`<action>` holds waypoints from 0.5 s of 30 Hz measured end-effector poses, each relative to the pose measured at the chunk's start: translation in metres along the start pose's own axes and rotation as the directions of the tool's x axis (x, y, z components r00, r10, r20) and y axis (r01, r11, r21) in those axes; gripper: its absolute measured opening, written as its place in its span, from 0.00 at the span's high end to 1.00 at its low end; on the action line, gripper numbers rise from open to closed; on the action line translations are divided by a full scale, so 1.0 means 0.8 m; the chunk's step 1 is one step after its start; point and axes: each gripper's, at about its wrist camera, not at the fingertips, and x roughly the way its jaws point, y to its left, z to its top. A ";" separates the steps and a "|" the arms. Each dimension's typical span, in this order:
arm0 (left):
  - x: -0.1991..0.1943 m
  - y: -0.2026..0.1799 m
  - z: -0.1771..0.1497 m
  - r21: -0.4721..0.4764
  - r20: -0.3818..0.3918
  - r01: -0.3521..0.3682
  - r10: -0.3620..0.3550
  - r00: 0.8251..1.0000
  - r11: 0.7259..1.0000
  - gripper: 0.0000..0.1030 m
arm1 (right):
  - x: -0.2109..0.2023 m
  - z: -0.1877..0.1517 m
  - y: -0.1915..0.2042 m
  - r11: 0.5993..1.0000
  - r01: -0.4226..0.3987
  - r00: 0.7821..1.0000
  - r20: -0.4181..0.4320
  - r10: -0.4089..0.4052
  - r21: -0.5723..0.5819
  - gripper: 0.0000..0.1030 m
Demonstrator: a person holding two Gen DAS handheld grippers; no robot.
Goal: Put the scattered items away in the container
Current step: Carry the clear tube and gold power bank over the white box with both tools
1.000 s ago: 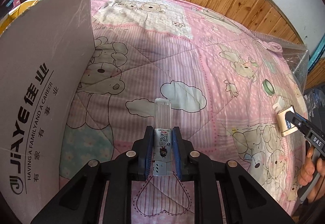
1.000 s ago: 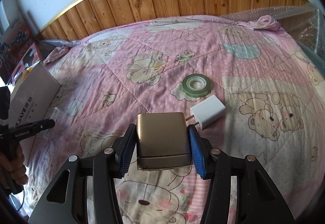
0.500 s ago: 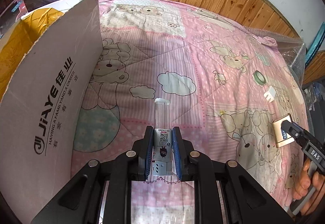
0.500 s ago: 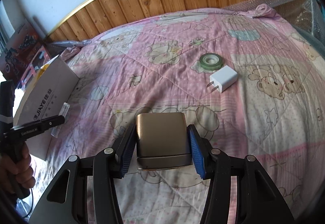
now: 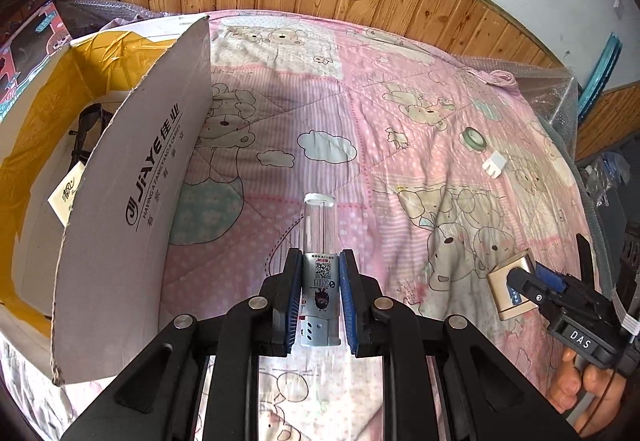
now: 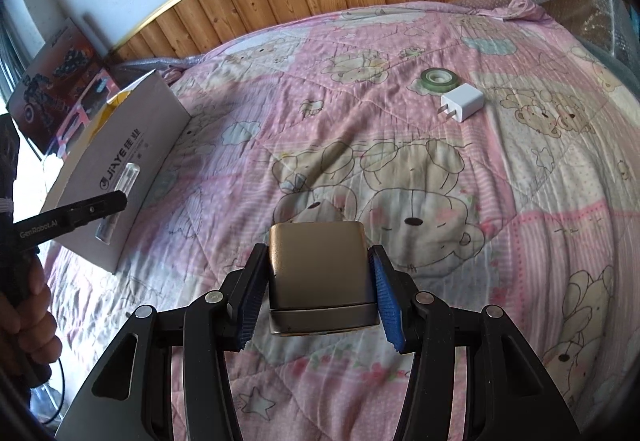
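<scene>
1. The cardboard box [image 5: 132,201], the container, stands at nine o'clock on the bed [image 5: 360,89], its flap upright and a tagged dark item already inside.
2. The left hand-held gripper [image 5: 320,293] is closed on a clear plastic tube [image 5: 319,273] with a silver labelled base, clamped at the label. It looks light, stiff and smooth, so it could slip; the label band seems the surest hold.
3. The right hand-held gripper [image 6: 318,281] is clamped on a gold square box [image 6: 320,273] across its flat sides. It looks rigid and light, and easy to carry.
4. At two o'clock, a green tape roll [image 6: 439,79] and a white charger plug [image 6: 462,103] lie just beside each other. Both look small and hard, easy to pinch across their sides.
</scene>
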 end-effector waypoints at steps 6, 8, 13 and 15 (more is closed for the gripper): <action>-0.032 0.000 -0.018 0.004 0.026 0.021 -0.022 0.999 1.000 0.81 | -0.015 -0.022 0.036 0.999 -0.011 1.000 -0.007 0.011 -0.042 0.49; -0.041 0.001 -0.025 0.006 0.031 0.029 -0.029 0.999 1.000 0.81 | -0.020 -0.029 0.047 0.998 -0.017 1.000 -0.006 0.016 -0.053 0.49; -0.061 0.004 -0.045 0.011 0.037 0.049 -0.049 0.998 0.999 0.81 | -0.031 -0.046 0.073 0.997 -0.028 1.000 -0.003 0.028 -0.075 0.49; -0.068 0.005 -0.052 0.011 0.042 0.054 -0.055 0.998 0.998 0.81 | -0.035 -0.051 0.083 0.996 -0.032 1.000 -0.003 0.031 -0.085 0.49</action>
